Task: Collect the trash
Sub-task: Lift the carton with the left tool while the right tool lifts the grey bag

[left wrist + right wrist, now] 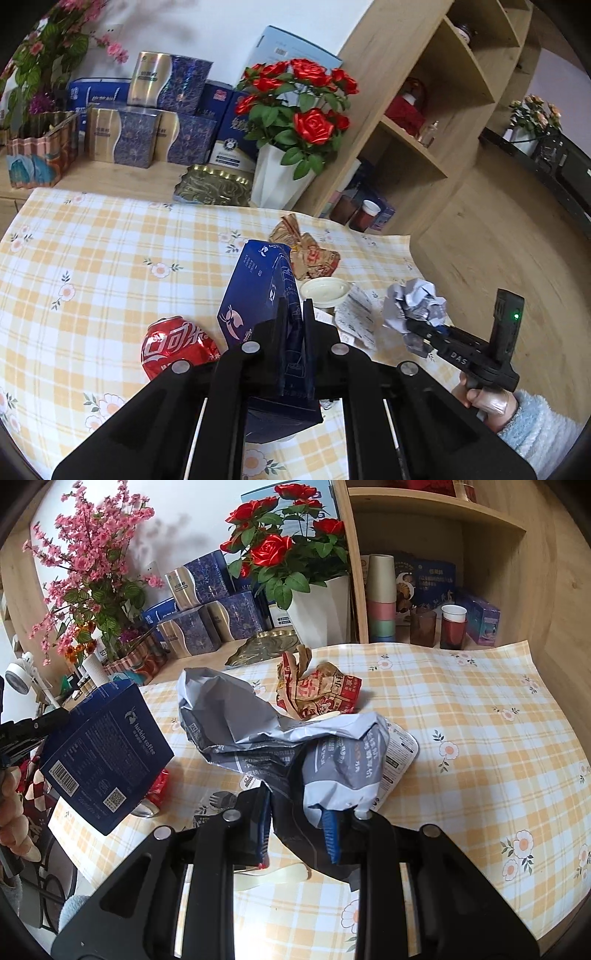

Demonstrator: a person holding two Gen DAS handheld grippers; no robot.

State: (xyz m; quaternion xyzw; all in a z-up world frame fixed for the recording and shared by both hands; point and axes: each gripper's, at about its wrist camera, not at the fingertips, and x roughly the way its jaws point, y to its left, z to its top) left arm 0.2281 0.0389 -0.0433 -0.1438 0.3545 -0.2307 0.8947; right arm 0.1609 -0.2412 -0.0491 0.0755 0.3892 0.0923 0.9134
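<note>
My left gripper (293,314) is shut on a blue coffee box (258,291) and holds it above the checked tablecloth (92,258); the box also shows at the left of the right wrist view (107,753). My right gripper (295,812) is shut on a crumpled grey plastic bag (258,731), lifted off the table; it also shows in the left wrist view (413,306). A crushed red cola can (177,347), a crumpled brown and red wrapper (317,690), a white lid (325,291) and a printed paper label (358,314) lie on the cloth.
A white pot of red roses (280,177) and a gold tray (214,184) stand at the table's far edge. Blue and gold boxes (147,129) are stacked behind. A wooden shelf (424,572) with cups and jars stands at the right.
</note>
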